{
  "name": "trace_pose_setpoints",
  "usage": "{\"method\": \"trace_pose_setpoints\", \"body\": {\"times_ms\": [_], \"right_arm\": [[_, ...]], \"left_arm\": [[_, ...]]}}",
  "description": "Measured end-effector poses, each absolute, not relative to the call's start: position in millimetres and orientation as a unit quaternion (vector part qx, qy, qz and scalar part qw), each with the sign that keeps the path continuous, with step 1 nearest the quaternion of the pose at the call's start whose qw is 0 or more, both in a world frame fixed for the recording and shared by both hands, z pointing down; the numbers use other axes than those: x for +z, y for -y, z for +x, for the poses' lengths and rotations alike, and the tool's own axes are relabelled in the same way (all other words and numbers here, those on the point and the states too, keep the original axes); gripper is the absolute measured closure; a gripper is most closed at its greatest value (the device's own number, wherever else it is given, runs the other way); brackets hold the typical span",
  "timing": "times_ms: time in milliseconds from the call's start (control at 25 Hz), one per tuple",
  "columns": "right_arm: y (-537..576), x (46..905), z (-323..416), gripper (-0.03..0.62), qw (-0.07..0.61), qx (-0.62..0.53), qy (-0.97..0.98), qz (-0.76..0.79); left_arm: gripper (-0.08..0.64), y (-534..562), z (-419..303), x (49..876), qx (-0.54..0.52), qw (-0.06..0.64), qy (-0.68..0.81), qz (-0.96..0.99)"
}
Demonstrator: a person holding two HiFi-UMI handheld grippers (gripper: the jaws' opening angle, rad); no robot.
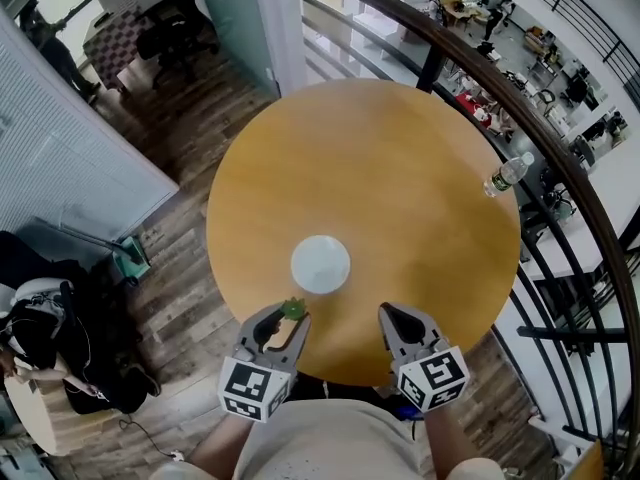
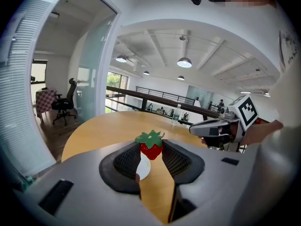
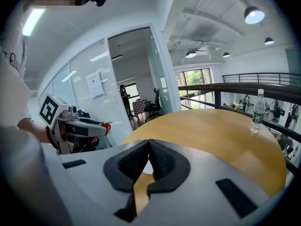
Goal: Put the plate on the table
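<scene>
hovering over the near rim of the round table [image 1: 380, 168], both tongs point in toward its middle, side by side and a little apart. the left tongs [image 1: 288, 324] are pinching a strawberry [image 2: 151, 147] right at their tips, with the red body caught between the dark meshed pads and the green leaves sticking up above them. the right tongs [image 1: 386, 313] are pressed together at the tips, with nothing between them.

the plate [image 1: 320, 264], small, white and round, lies flat on the table just ahead of the tongs. it sits between the two pairs but nearer the left, only a short way past the strawberry and not touching it. seen along the left tongs, a slice of its white rim shows in the gap under the fruit.

a clear bottle [image 1: 507, 174] stands upright far ahead of the right tongs and off to their right, at the table's far edge. a dark curved railing [image 1: 560, 148] runs just behind it. well ahead and to the left of the left tongs, a black chair [image 2: 63, 105] stands on the plank floor.
</scene>
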State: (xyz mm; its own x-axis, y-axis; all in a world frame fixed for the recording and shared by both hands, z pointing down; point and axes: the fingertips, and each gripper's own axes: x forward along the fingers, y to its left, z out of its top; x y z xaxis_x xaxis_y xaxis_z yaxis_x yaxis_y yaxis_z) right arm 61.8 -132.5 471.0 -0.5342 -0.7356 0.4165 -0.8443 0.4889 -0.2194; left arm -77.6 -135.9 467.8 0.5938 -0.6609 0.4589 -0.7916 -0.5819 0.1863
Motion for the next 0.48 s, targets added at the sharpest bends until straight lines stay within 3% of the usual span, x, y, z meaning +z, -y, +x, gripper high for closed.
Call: {"method": "trace_pose_setpoints", "body": {"times_ms": [480], "right_arm": [[162.3,506.1,50.2,0.571,0.144,0.216,0.846,0.466]], "left_arm": [[0.406,180.4,-68.6,528.0,0.214,0.204,0.39,0.872]]}}
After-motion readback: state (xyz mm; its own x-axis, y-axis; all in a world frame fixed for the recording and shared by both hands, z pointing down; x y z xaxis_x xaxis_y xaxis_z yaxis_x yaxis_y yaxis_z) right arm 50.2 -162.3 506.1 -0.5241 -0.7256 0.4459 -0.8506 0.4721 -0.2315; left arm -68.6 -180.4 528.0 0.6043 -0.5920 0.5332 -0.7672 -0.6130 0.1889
